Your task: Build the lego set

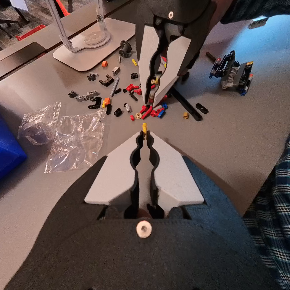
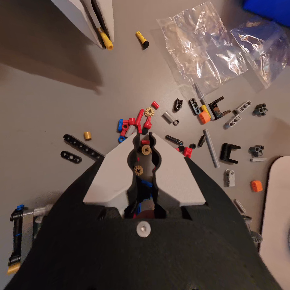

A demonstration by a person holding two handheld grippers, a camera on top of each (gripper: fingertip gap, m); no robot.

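Observation:
My left gripper [image 1: 144, 133] is shut on a small yellow pin [image 1: 144, 127] and holds it above the table; it also shows at the top left of the right wrist view [image 2: 105, 44], with the pin [image 2: 107, 41] sticking out of its tips. My right gripper [image 2: 143, 133] points down into a pile of loose red, blue and tan pieces [image 2: 135, 124], its jaws slightly apart and empty. It comes down from the top in the left wrist view [image 1: 149, 103]. A partly built black and grey model [image 1: 232, 73] stands to the right.
Empty clear plastic bags [image 1: 67, 136] lie at the left next to a blue box [image 1: 9, 149]. A grey monitor stand base [image 1: 94, 44] is behind the pile. A long black beam [image 2: 81, 147] and a second yellow pin [image 2: 142, 40] lie on the grey table [image 1: 219, 133]. The grippers' ends are close to 9 cm from one another.

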